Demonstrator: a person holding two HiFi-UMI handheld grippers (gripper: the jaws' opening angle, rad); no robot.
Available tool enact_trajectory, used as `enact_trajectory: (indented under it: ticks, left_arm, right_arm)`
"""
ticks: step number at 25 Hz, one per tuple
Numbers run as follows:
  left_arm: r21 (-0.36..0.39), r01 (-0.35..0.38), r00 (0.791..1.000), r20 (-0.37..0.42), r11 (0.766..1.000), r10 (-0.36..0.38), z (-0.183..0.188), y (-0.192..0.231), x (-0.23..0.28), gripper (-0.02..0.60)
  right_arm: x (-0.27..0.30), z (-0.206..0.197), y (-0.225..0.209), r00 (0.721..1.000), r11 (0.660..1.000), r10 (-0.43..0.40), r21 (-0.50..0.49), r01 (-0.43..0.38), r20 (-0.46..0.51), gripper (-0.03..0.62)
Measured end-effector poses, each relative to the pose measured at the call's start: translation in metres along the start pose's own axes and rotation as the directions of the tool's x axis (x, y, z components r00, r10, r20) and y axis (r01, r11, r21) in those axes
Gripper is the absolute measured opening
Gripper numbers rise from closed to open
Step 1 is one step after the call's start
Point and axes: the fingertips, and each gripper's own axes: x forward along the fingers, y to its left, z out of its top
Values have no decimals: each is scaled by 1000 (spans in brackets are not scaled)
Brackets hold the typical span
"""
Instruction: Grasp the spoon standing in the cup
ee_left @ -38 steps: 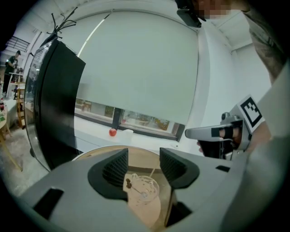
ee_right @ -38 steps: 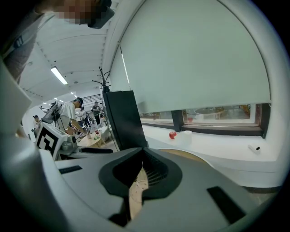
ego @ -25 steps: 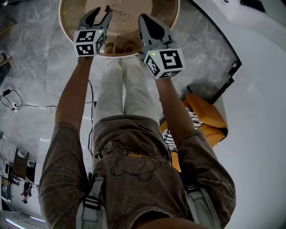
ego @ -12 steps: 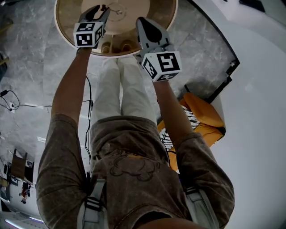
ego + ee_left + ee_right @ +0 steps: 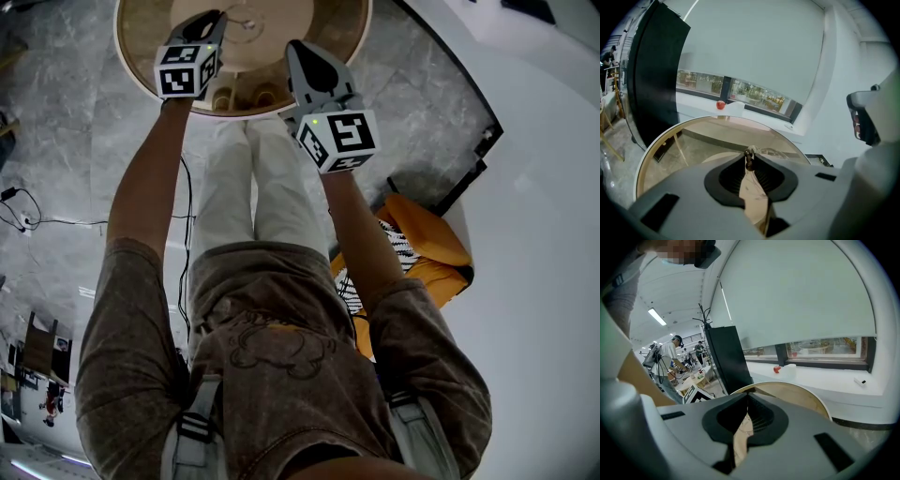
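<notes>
A round wooden table [image 5: 150,42] lies ahead of me. On it stands a clear glass cup [image 5: 247,19], faint in the head view, with a thin brown spoon handle [image 5: 749,157] sticking up. My left gripper [image 5: 212,19] is over the cup. In the left gripper view its jaws are closing, and their tips [image 5: 749,159] pinch the top of the spoon handle. My right gripper [image 5: 298,49] hovers over the table's near edge, to the right of the cup. Its jaws [image 5: 747,398] are shut with nothing between them.
An orange seat [image 5: 427,244] stands on the marble floor at my right, beside a curved white wall [image 5: 544,187]. A cable [image 5: 28,214] lies on the floor at the left. Beyond the table are a black panel [image 5: 651,75] and a window sill with a red object [image 5: 720,105].
The left gripper moved forward to the cup and its jaws went from wide apart to closed on the spoon handle. The right gripper shifted slightly left and stayed shut.
</notes>
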Motion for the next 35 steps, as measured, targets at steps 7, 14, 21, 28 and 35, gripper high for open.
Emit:
enact_trajectory:
  ticks: [7,14,21,28,35]
  left_arm:
    - [2,4,1000,14,1000,-4,9,-10,-11,54]
    - [9,5,1000,16,1000,-6,29,-20,-27,54]
    - [-22,-13,999,38,1000,14,61,-38,-64,54]
    - [-38,-3,995,100,999,7,105,-74,-121,52]
    - [-40,-16,991,133,999,21,150,-110,-197,52]
  right_arm:
    - [-8,8,2,1000,1000,-5,5,5,6,18]
    - [-25,22,5,1000,1000,-16,8,16,8,18]
    - [-46,44,14,999,999,-29,20,29,16,18]
    - [-76,73,28,999,1000,-18,17,17,31,18]
    - [-105,110,55,997,1000,28,10,-29,67,18]
